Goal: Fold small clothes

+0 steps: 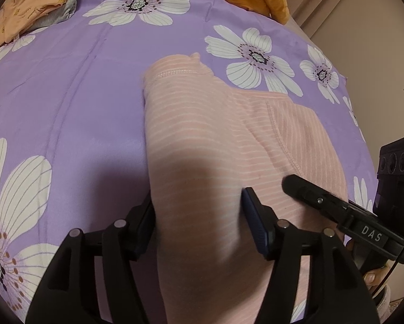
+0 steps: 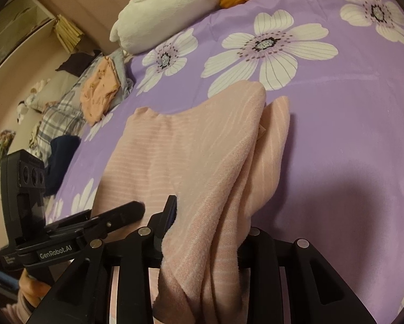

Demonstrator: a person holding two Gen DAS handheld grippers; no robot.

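A pink striped garment (image 1: pixel 202 124) lies partly folded on the purple flowered bedcover (image 1: pixel 80 94). My left gripper (image 1: pixel 200 216) stands open over its near end. The left finger sits at the cloth's left edge and the blue-padded right finger (image 1: pixel 253 216) rests on top of the fabric. In the right wrist view the same pink garment (image 2: pixel 191 145) rises in a bunched fold into my right gripper (image 2: pixel 210 224), which is shut on it. Its right finger is hidden behind the cloth. The right gripper's tip (image 1: pixel 291 183) shows close beside the left one.
A folded orange printed garment (image 1: pixel 32 2) lies on a grey one at the bed's far left corner. A white plush pillow (image 2: pixel 169 8) and a mustard cloth (image 1: pixel 266 0) lie at the head. The bed's edge and wall (image 1: pixel 377 54) are to the right. A hand (image 1: pixel 372 278) holds the right gripper.
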